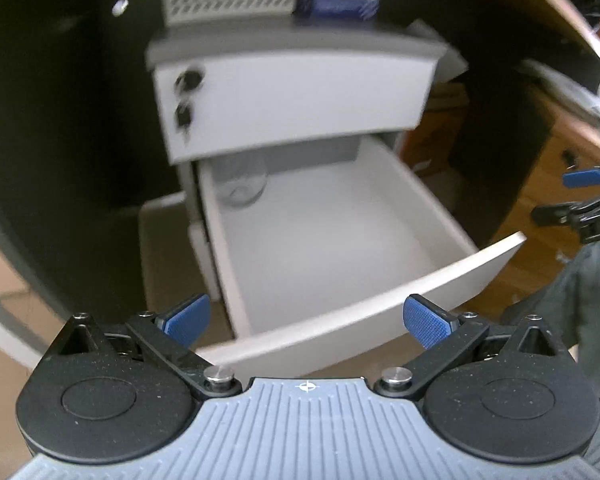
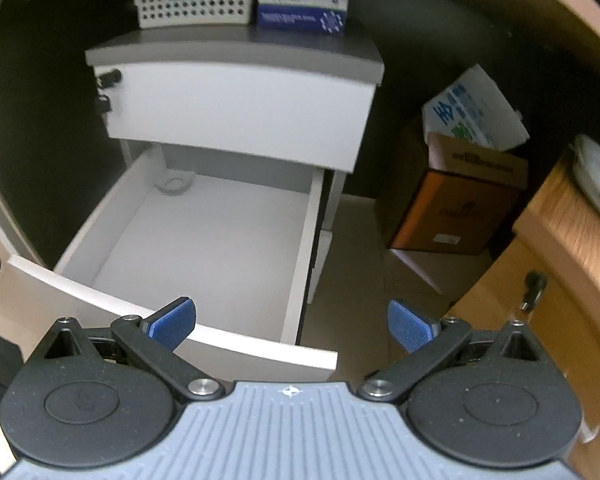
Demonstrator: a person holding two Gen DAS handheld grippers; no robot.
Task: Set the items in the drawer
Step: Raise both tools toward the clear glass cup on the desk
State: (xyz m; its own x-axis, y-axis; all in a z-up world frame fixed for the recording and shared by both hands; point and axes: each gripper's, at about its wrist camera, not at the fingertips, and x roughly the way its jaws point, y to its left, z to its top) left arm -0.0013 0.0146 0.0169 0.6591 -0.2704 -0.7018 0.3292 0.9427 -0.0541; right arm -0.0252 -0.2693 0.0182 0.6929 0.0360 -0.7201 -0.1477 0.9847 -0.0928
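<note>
Both grippers are hanging in front of a small white pedestal cabinet (image 2: 236,104) under a desk, and neither is holding anything. Left gripper (image 1: 306,320) is sitting with its blue pads spread wide, nothing between them, just short of the curved front panel of the pulled-out drawer (image 1: 328,240). Right gripper (image 2: 292,326) is likewise standing with its fingers wide apart and empty, its left pad lying over the drawer's front edge in its own view, its right pad over bare floor beside the cabinet.

Ahead of the left gripper, the drawer is lying open, its white floor mostly bare. A clear glass (image 1: 242,182) is sitting in the far left corner, partly tucked beneath the closed upper drawer; it is blurred, and whether it is upright I cannot tell. From the right gripper it is showing as a faint shape (image 2: 176,182) in that same far left corner.

Further ahead and above, a perforated white basket (image 2: 194,2) and a blue box (image 2: 302,14) are resting side by side on the cabinet top. To the right of the right gripper, cardboard boxes (image 2: 456,204) are leaning by a wooden unit (image 2: 548,264).
</note>
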